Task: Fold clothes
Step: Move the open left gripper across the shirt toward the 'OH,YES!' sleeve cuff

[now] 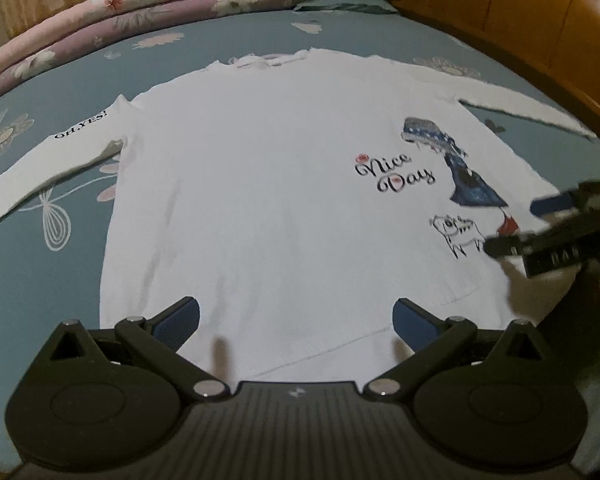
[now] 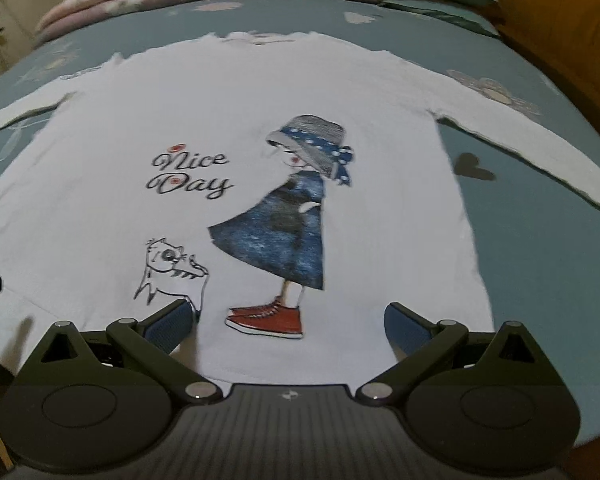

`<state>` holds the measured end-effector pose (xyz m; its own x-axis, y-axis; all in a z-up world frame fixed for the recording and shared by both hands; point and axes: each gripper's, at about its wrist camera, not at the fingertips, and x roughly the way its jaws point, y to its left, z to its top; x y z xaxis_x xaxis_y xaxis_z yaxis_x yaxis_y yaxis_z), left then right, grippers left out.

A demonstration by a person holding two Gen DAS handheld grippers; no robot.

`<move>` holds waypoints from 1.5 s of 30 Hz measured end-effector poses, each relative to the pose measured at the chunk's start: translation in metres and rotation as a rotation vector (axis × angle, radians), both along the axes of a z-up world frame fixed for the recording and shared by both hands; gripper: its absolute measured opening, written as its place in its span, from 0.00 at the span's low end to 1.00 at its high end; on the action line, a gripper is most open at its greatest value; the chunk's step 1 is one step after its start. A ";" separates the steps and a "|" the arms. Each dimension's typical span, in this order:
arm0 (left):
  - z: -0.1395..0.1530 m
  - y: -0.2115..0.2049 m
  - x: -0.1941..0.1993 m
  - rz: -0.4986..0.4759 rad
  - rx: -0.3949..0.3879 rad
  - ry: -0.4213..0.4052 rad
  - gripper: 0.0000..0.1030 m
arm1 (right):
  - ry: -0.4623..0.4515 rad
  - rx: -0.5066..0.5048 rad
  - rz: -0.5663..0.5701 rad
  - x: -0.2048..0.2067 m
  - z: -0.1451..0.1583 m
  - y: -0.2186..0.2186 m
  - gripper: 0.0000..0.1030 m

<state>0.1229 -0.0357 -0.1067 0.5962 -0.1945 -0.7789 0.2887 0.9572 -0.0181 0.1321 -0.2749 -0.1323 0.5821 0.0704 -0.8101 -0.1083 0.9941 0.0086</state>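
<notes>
Teal flowered bedsheet (image 1: 72, 184) fills both views, with folded quilts (image 1: 112, 20) stacked along the upper edge.

Both pairs of tongs stand wide open and hold nothing: the left tongs (image 1: 296, 320) hang over the shirt's hem at the bottom centre of the left view, and the right tongs (image 2: 290, 322) over the hem near the printed red shoe in the right view.

Spread flat across the middle of the bed lies the white long-sleeved shirt (image 1: 260, 184), print side up, its sleeves reaching out to the left and right edges of the frame.

Thin, limp cloth is the risk. A pinch at the hem may catch only the top layer, or the sheet too, and uneven lifting would leave a skewed fold or a trailing sleeve.

Script on the chest reads "Nice Day"; the sleeve at left seems to read "OH.YES!", though it is small.
</notes>
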 end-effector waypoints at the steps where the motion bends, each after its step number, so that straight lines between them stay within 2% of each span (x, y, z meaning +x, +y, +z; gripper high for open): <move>1: 0.000 0.001 0.003 0.005 -0.008 -0.001 0.99 | 0.000 -0.001 0.007 -0.003 0.002 0.002 1.00; 7: -0.003 -0.004 0.021 0.005 -0.070 0.006 0.99 | -0.023 0.026 0.067 -0.014 0.014 0.017 1.00; 12: -0.016 -0.010 0.019 -0.002 -0.070 0.048 0.99 | -0.047 0.055 0.120 -0.023 0.025 0.029 1.00; 15: -0.026 -0.011 0.010 0.001 -0.037 0.080 0.99 | -0.053 0.064 0.153 -0.026 0.028 0.036 1.00; 19: -0.031 -0.013 -0.011 -0.036 0.034 0.071 0.99 | -0.019 0.027 0.183 -0.028 0.014 0.043 1.00; 22: -0.027 -0.013 -0.023 -0.074 0.074 0.071 0.99 | 0.005 -0.004 0.203 -0.032 0.003 0.043 1.00; 25: -0.019 -0.015 -0.023 -0.105 0.096 0.087 0.99 | 0.008 0.013 0.198 -0.037 0.002 0.037 1.00; 30: 0.014 -0.017 0.011 -0.090 0.035 -0.019 0.99 | -0.014 0.015 0.189 -0.035 0.014 0.032 1.00; 33: 0.021 -0.020 0.050 -0.060 -0.040 -0.030 0.99 | -0.030 0.023 0.182 -0.029 0.019 0.031 1.00; 39: 0.001 -0.029 0.114 -0.003 -0.104 0.016 0.99 | -0.009 0.033 0.174 -0.024 0.012 0.030 1.00; 45: -0.024 -0.006 0.119 0.076 -0.127 0.060 0.99 | 0.012 0.045 0.160 -0.023 0.002 0.024 1.00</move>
<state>0.2420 -0.0415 -0.1302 0.5663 -0.2504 -0.7852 0.2108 0.9651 -0.1557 0.1090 -0.2508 -0.1307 0.5505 0.1978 -0.8111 -0.2649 0.9627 0.0549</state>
